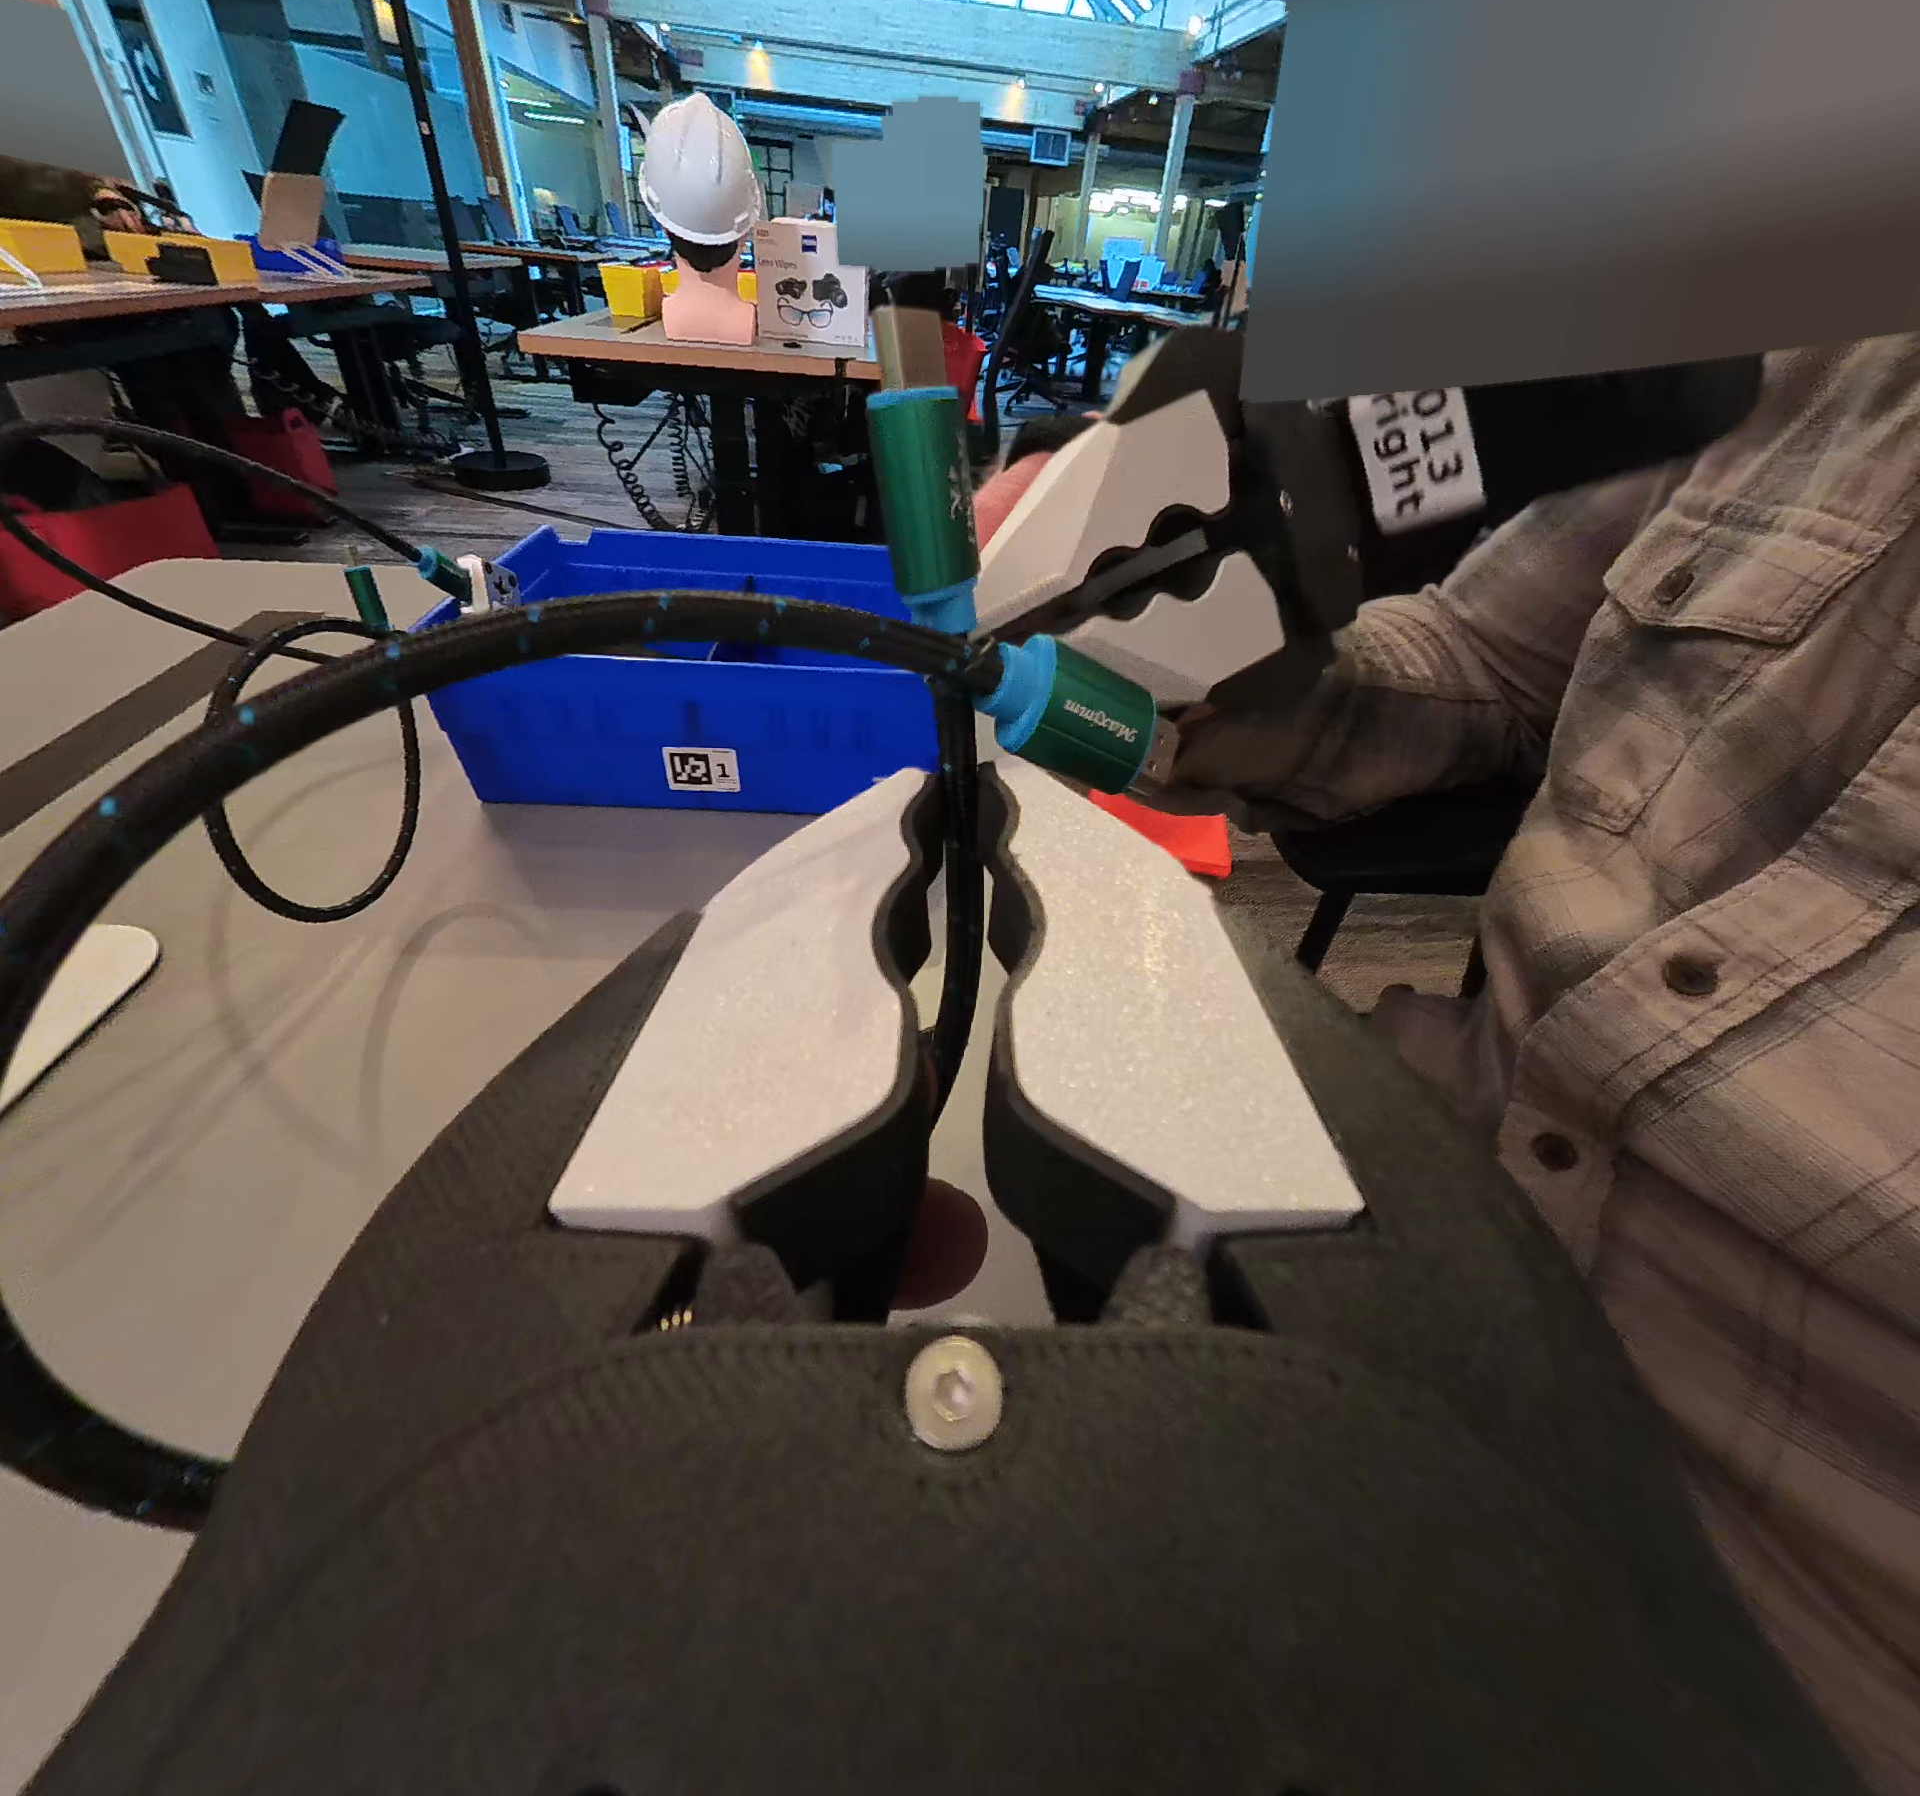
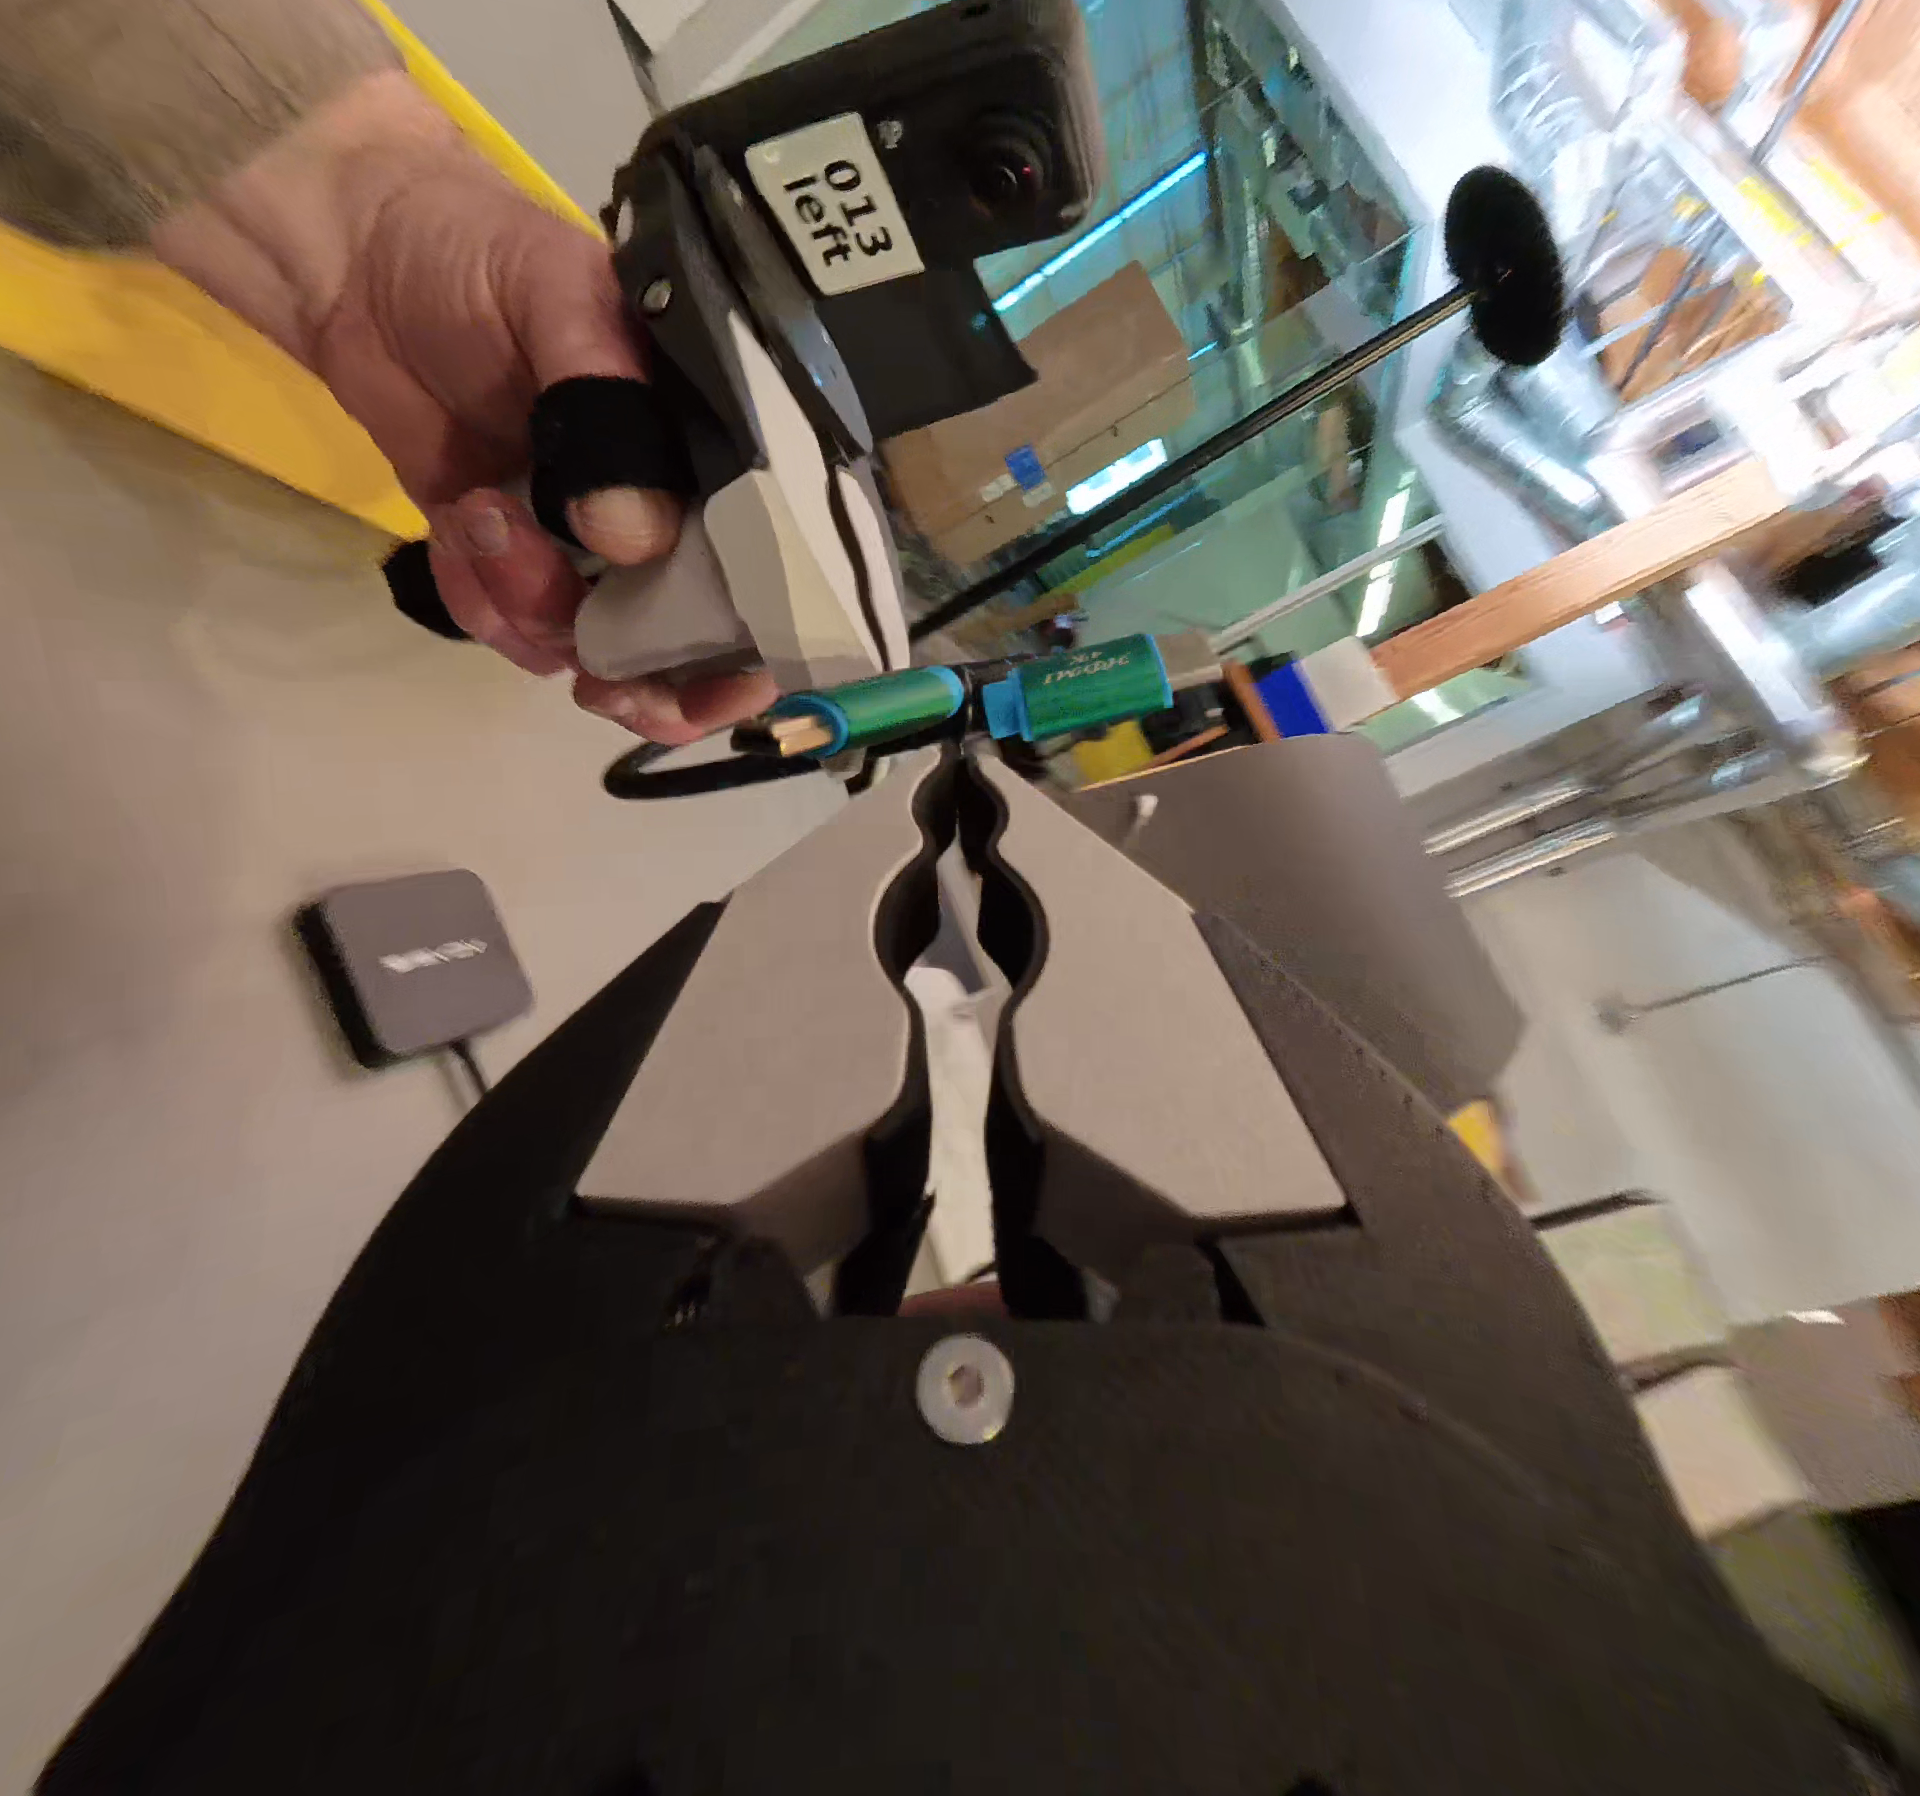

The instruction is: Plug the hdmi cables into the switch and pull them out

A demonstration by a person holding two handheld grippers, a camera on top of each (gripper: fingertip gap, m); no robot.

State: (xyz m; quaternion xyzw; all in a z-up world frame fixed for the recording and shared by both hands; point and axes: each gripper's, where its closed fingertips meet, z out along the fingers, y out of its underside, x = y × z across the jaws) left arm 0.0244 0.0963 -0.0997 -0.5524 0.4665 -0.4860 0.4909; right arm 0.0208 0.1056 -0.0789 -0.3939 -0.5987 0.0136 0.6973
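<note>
A: What has the left gripper [image 1: 961,790] got?

B: Its fingers are closed on a black braided HDMI cable [image 1: 961,915] that runs up between them. At the tips, toward twelve o'clock, two green plugs fan out: one upright plug [image 1: 920,499] pointing up, one angled plug [image 1: 1081,723] pointing toward four o'clock.

A: And the right gripper [image 2: 956,780]?

B: Nearly shut too. In its own view the tips pinch at the cable junction just below the two green plugs, which lie side by side at twelve o'clock. From the left wrist view its tips [image 1: 987,640] meet the same junction from the two o'clock side.

A: Where is the switch?

B: The dark flat HDMI switch [image 2: 416,962] lies on the grey table [image 2: 156,915] at nine o'clock in the right wrist view, its own lead trailing off, no plug in it that I can see.

A: Anything else?

B: A blue bin [image 1: 665,686] stands on the table past the cable loop, with another green plug [image 1: 366,598] at ten o'clock.
</note>
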